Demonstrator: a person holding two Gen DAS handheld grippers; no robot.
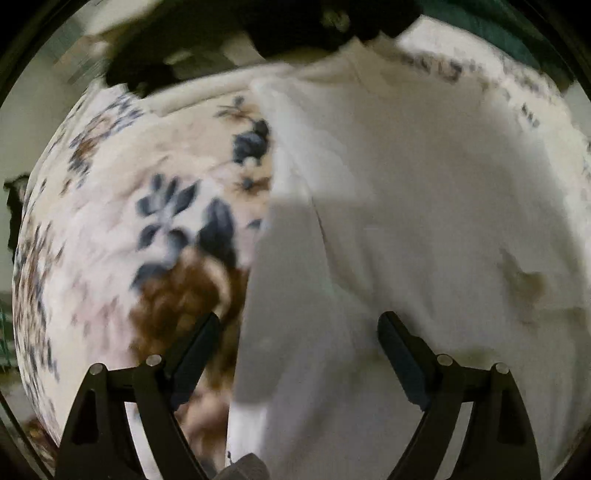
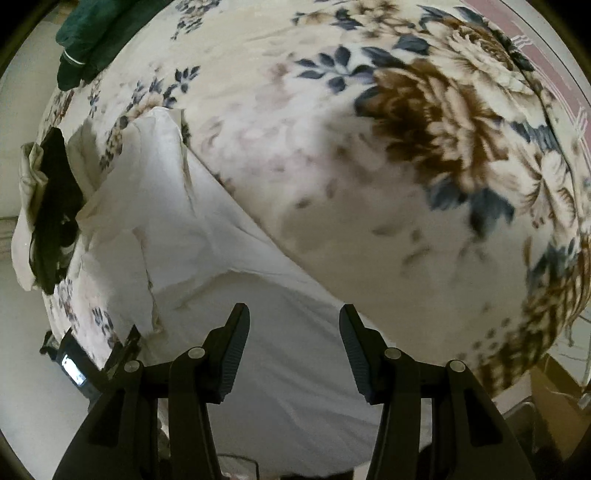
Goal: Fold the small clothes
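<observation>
A white garment (image 1: pixel 406 206) lies spread on a floral blanket (image 1: pixel 122 229); it looks like a small shirt with a brownish stain on its right part. My left gripper (image 1: pixel 299 321) is open just above the garment's left edge, with nothing between the fingers. The view is blurred. In the right wrist view the same white garment (image 2: pixel 207 251) stretches from the lower middle to a sleeve at the upper left. My right gripper (image 2: pixel 293 314) is open above the garment's near end, next to its right edge, and holds nothing.
The floral blanket (image 2: pixel 406 166) covers the whole surface. A dark green cloth (image 2: pixel 92 33) lies at the far left corner. A black cloth on a cream one (image 2: pixel 51 206) lies at the left edge. A dark device (image 2: pixel 77 369) shows at the lower left.
</observation>
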